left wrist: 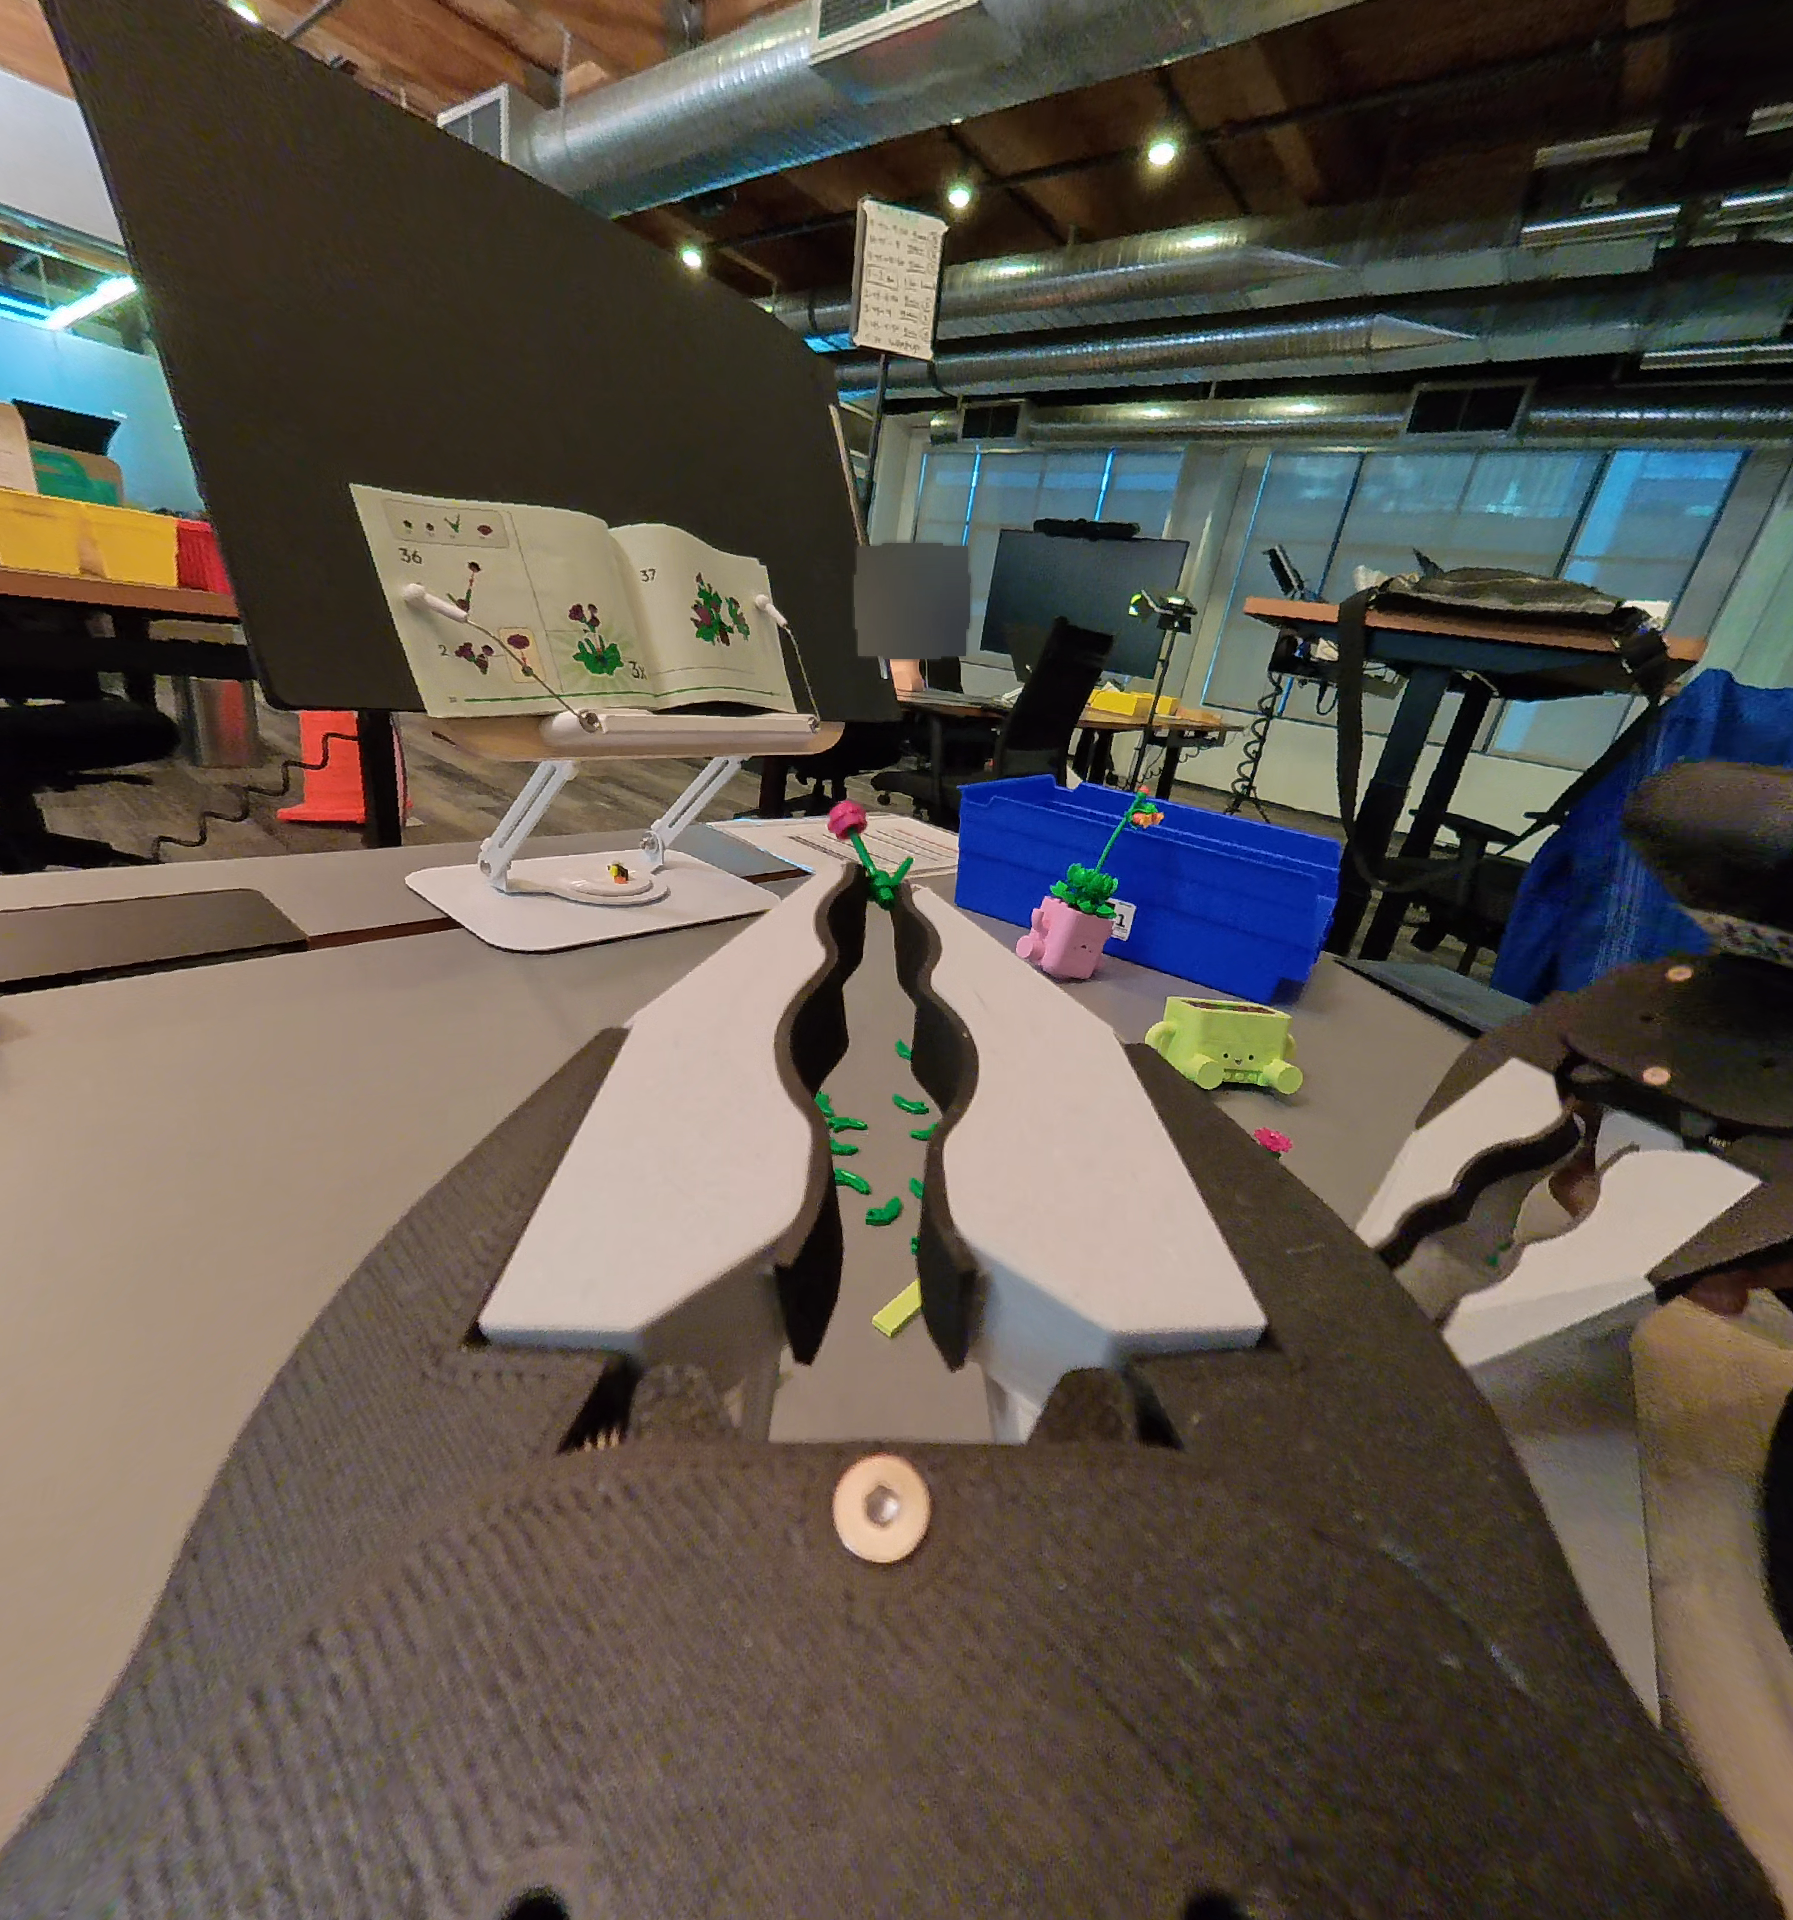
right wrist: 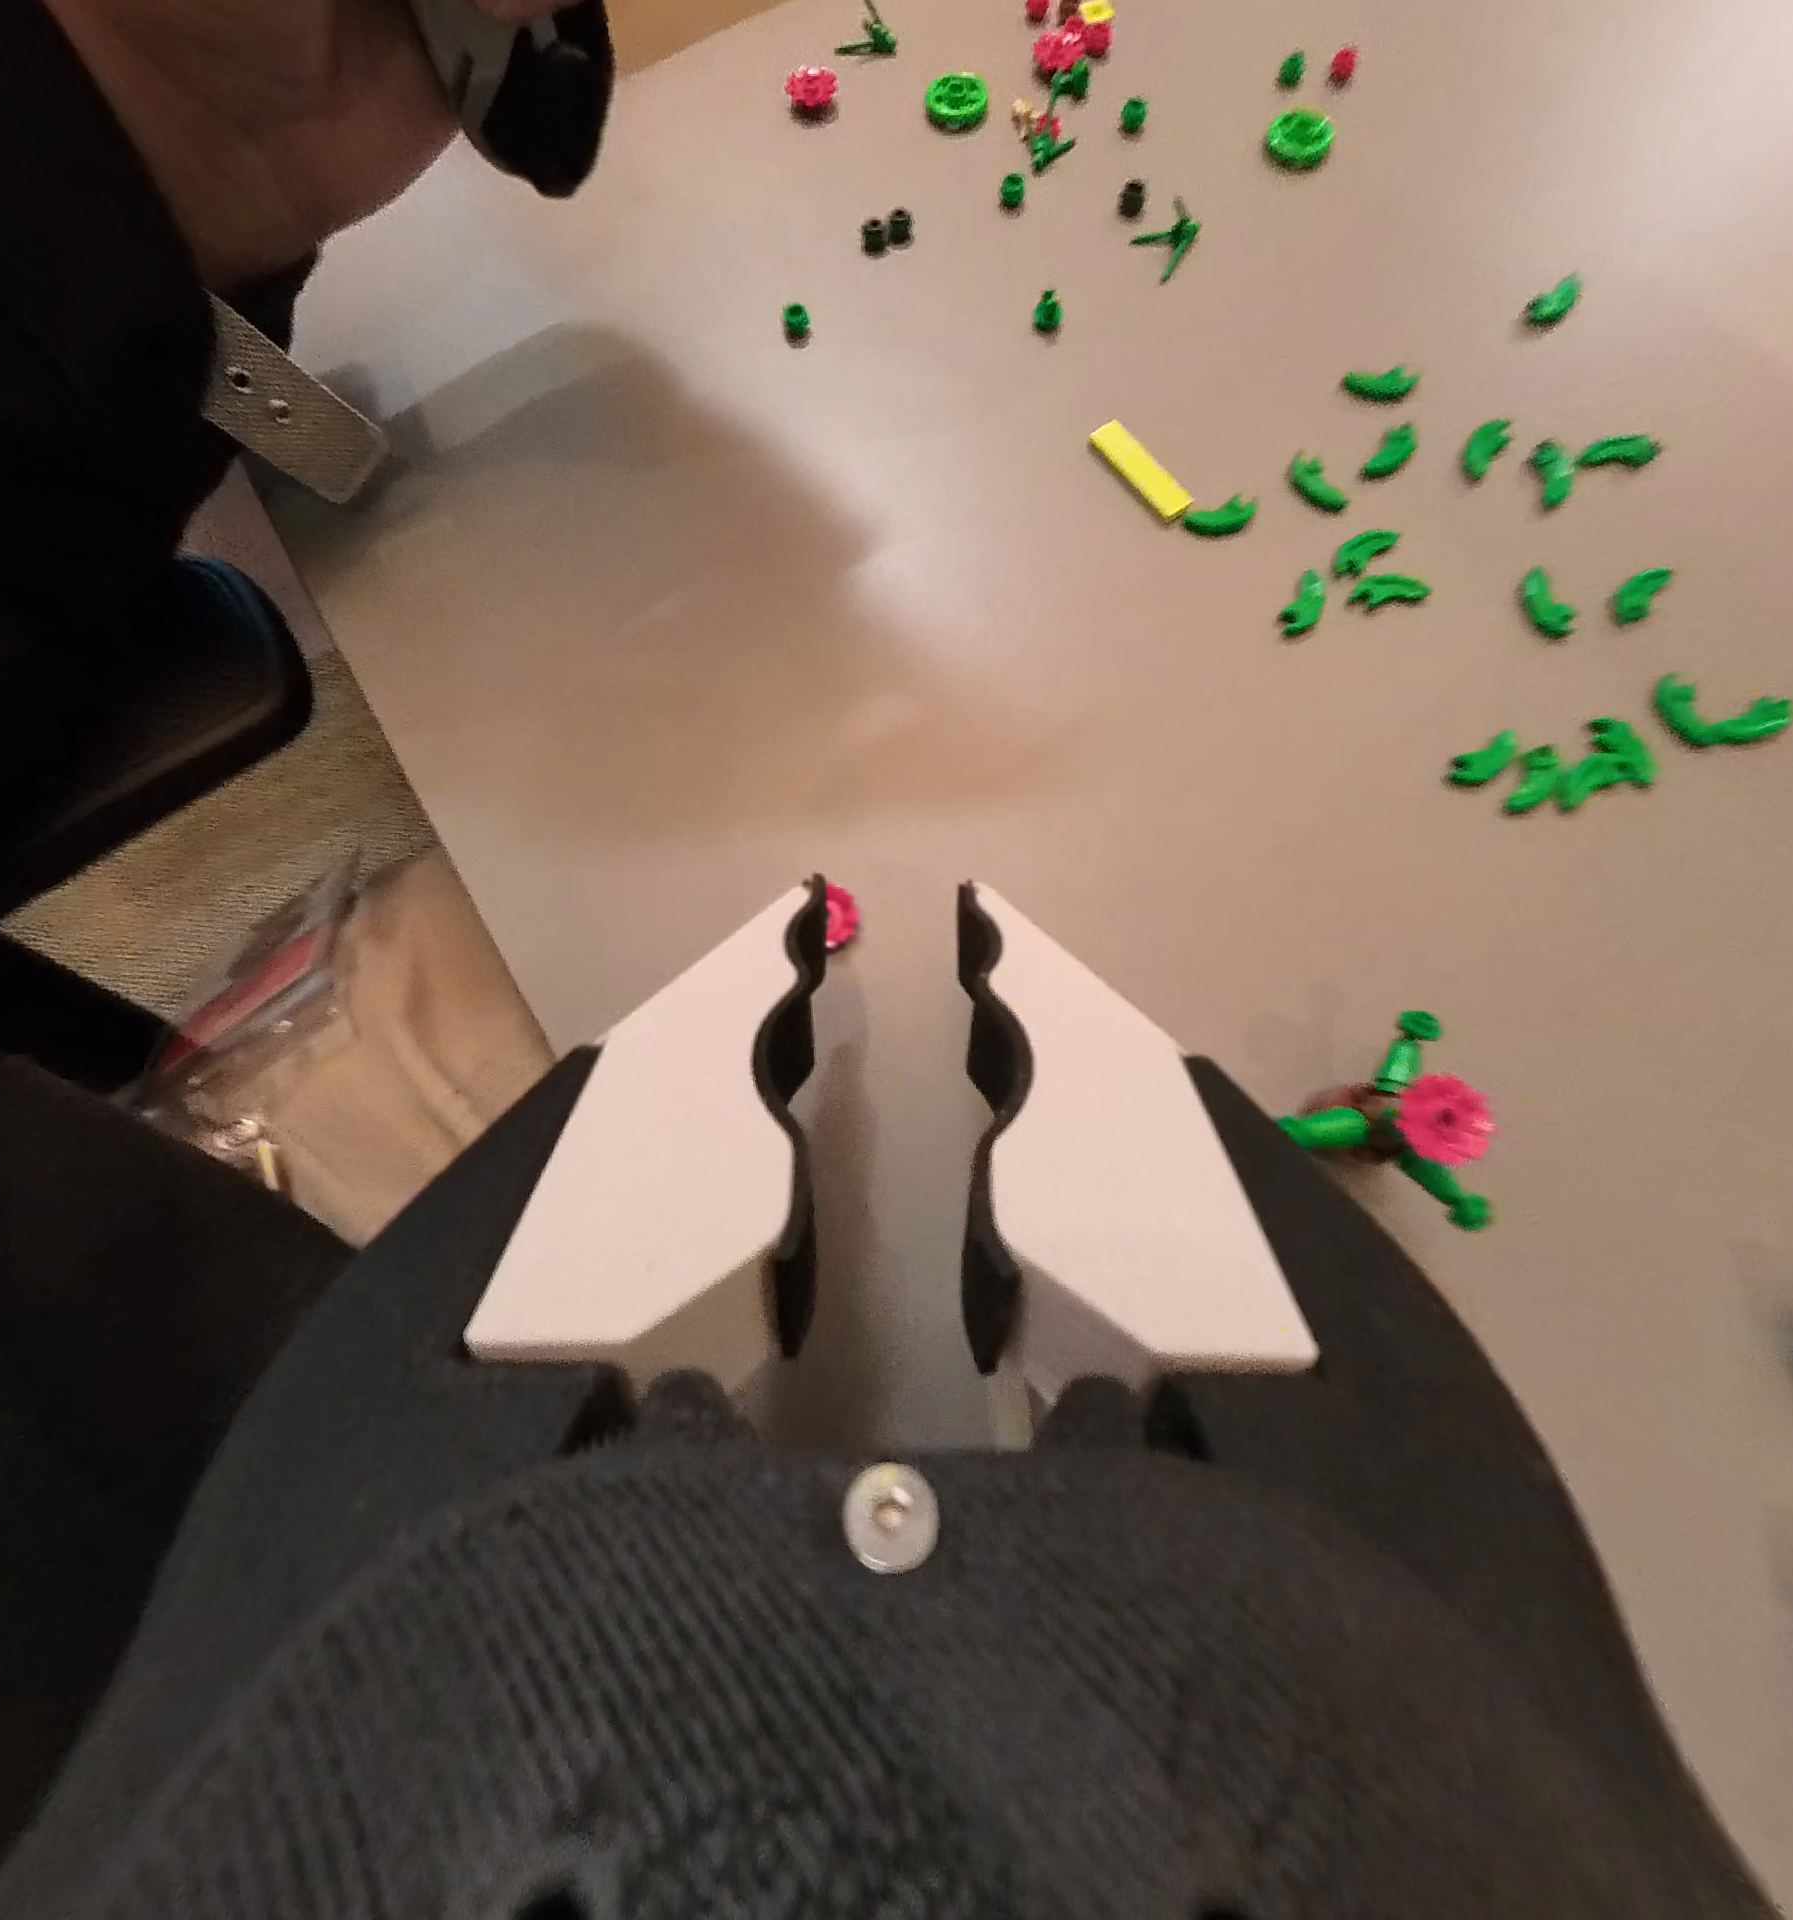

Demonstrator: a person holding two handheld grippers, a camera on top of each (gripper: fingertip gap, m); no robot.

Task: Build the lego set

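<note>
My left gripper [left wrist: 879, 883] is shut on a green stem with a magenta flower bud [left wrist: 850, 821] and holds it upright above the table. My right gripper [right wrist: 890, 899] is open over the grey table [right wrist: 663, 623]. A small pink flower piece [right wrist: 838, 914] sits at its left fingertip; I cannot tell whether it touches the pad or lies on the table. The right gripper also shows in the left wrist view [left wrist: 1494, 1226]. A pink flower on green stems [right wrist: 1411, 1117] lies to the right of the right gripper.
Several green leaf pieces [right wrist: 1494, 582], a yellow tile [right wrist: 1138, 468] and small green and pink parts [right wrist: 1058, 62] are scattered on the table. A pink pot with a plant [left wrist: 1068, 935], a lime pot [left wrist: 1224, 1044], a blue bin [left wrist: 1162, 883] and an instruction booklet on a stand [left wrist: 580, 603] stand farther back. The table edge [right wrist: 383, 727] and a person's body are to the left. There is about 20 centimetres between the tips of the two grippers. The yellow tile [right wrist: 1138, 468] lies around 12 centimetres away from my right fingertips.
</note>
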